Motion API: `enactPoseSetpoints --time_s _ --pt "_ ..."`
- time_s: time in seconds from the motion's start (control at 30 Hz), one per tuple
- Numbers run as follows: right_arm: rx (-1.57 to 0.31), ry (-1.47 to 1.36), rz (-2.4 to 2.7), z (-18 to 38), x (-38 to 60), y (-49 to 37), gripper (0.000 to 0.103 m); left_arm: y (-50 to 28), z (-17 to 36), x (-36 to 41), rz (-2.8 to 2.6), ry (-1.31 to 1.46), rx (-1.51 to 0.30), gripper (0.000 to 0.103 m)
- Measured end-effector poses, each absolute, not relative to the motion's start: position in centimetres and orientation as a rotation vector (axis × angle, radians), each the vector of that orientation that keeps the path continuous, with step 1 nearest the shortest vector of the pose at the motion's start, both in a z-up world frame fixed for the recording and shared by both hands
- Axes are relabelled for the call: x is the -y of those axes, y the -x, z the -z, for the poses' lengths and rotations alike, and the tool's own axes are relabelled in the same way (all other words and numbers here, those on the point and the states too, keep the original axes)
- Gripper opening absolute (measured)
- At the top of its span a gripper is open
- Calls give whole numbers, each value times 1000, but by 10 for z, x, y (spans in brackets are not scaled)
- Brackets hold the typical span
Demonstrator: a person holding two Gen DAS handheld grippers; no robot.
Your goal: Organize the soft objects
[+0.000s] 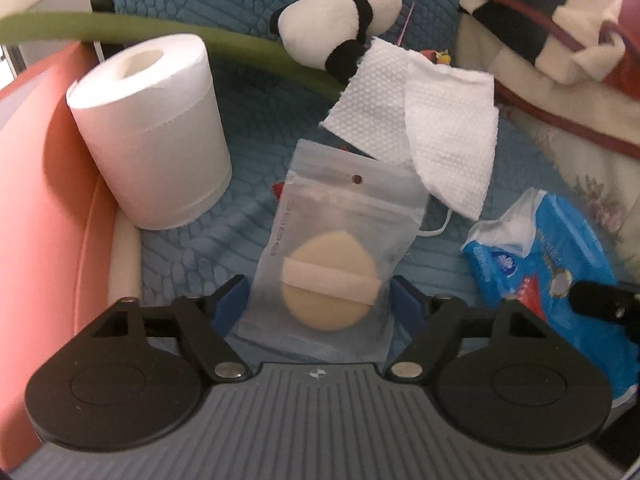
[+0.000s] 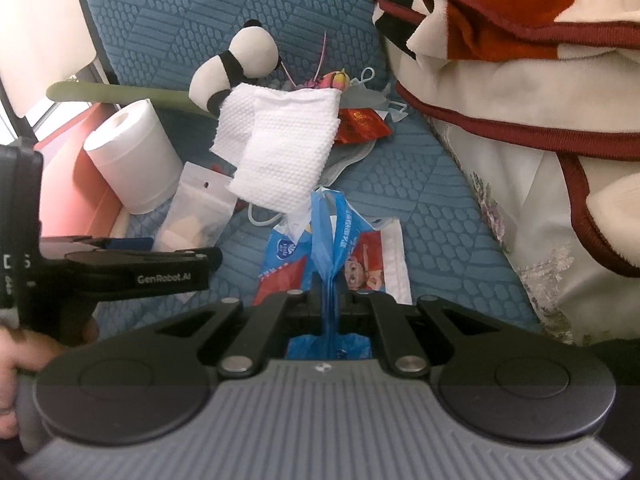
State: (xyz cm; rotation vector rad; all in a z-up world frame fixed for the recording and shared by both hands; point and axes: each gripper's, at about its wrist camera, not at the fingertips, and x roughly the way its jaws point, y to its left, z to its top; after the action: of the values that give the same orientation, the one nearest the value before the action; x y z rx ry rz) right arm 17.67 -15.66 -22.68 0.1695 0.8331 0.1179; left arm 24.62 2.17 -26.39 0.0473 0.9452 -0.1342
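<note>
A teal cushion (image 1: 256,128) with a raised pebbled pattern carries everything; a coral-pink padded edge (image 1: 36,184) borders it on one side, and a cream blanket with dark red trim (image 2: 520,92) is heaped along the other. On the cushion stand a toilet paper roll (image 1: 150,132), upright near the pink edge, a small panda plush (image 1: 340,20) farther back, and a white embossed paper towel (image 1: 436,128) draped beside the panda.

The left gripper (image 1: 316,300) has its jaws spread wide on either side of a clear zip pouch holding a beige powder puff (image 1: 330,280); the pads are not pressing it. The right gripper (image 2: 326,304) has its jaws clamped tight on the blue plastic wrapper of a tissue pack (image 2: 328,240), which lies on the cushion just beside the pouch.
</note>
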Motion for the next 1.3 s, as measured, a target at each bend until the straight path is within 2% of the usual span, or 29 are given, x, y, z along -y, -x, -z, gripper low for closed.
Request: enactPoseSetpoints --time_s 0.1,0.3,0.83,1.3 --pt "-833 -167 -120 227 156 -176 8 -245 262 -22 131 -49 -938 59" --pt "-828 -159 -119 228 154 -176 8 -238 255 -23 113 -40 -927 47" --pt "-783 -166 -122 208 151 -163 7 -196 205 -41 134 176 -882 44" --pt "-732 -160 -144 130 134 -132 7 -155 125 -68 140 300 -838 44"
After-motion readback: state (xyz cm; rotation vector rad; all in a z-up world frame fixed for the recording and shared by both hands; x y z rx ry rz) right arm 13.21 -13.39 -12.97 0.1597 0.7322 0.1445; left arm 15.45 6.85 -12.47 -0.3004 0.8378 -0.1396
